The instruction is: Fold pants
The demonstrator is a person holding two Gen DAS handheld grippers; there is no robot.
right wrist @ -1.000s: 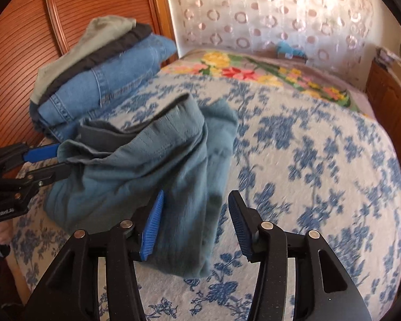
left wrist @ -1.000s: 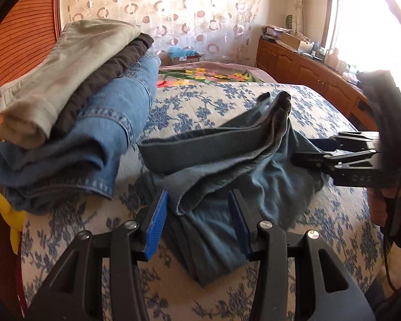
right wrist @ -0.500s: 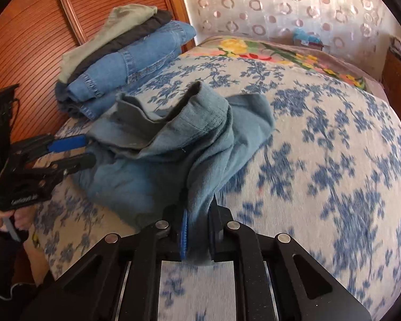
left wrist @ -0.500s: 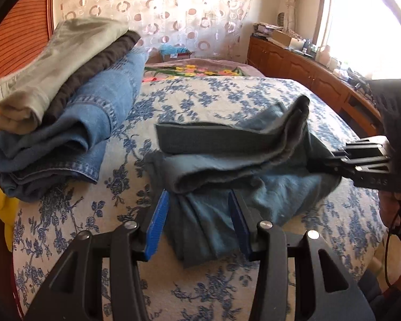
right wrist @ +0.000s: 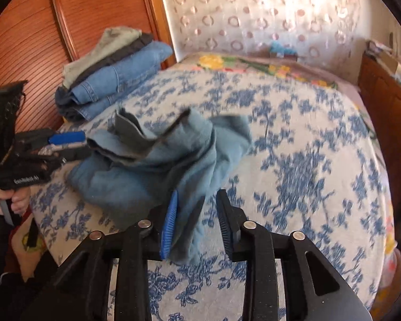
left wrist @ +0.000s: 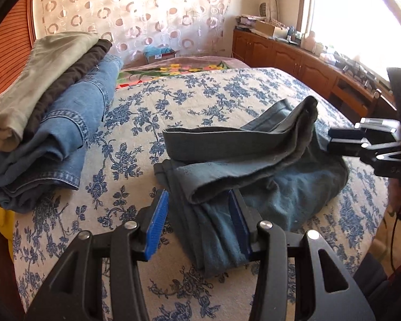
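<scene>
Blue flowers on a white bedspread (left wrist: pixel 200 99) fill most of both views. On the bed, near the middle of each frame, the teal pants (left wrist: pixel 254 165) are seen in a loose, half-folded heap, with one dark band folded over the top.

At the bottom of the left wrist view, the left gripper (left wrist: pixel 197 224) is held low over the near end of the pants. Its jaws are apart, and the cloth lies between them, but no squeeze is seen.

At the bottom of the right wrist view, the right gripper (right wrist: pixel 196 223) is seen with a hanging flap of the pants between its blue pads. Its jaws have just been opening, and a gap is seen on the right side of the flap.

A stack of folded clothes (left wrist: pixel 48 123) is seen at the left of the frame, beside a wooden headboard (right wrist: pixel 40 40). Behind the bed, a curtain with circles (left wrist: pixel 147 13) is lit by the sun.
</scene>
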